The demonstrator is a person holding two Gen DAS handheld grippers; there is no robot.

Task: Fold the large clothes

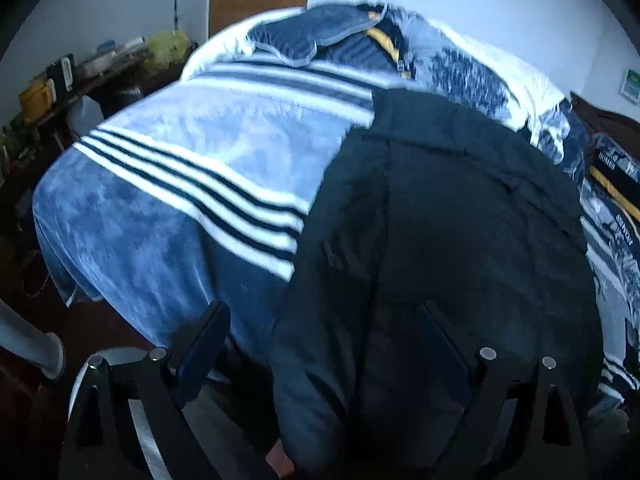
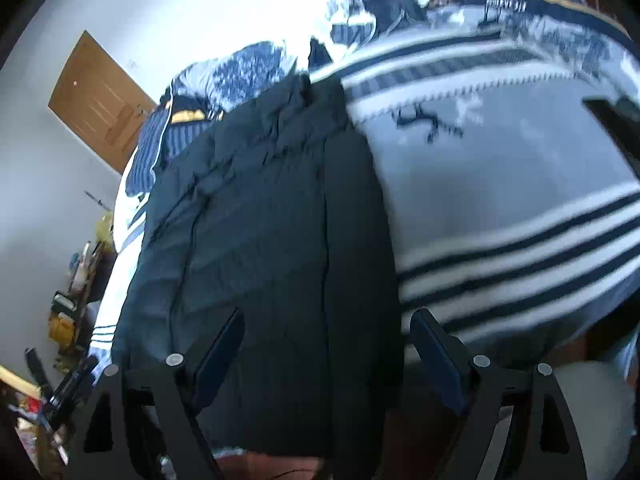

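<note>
- Jacket [image 2: 272, 216] dark, padded, lying lengthwise on striped blanket [image 1: 168, 184] over bed, hem end hanging off near edge.
- Right gripper [image 2: 324, 344] jaws wide apart, straddling hem, gripping nothing.
- Left gripper [image 1: 320, 344]: one finger clear of cloth, other hidden against jacket; cannot tell grip.
- Looks already narrowed lengthwise; crosswise fold still left, judging by length.

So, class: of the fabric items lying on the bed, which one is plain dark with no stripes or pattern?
The dark quilted jacket. The blue fleece blanket beneath it has white and navy stripes, and the blue pillow is finely striped.
</note>
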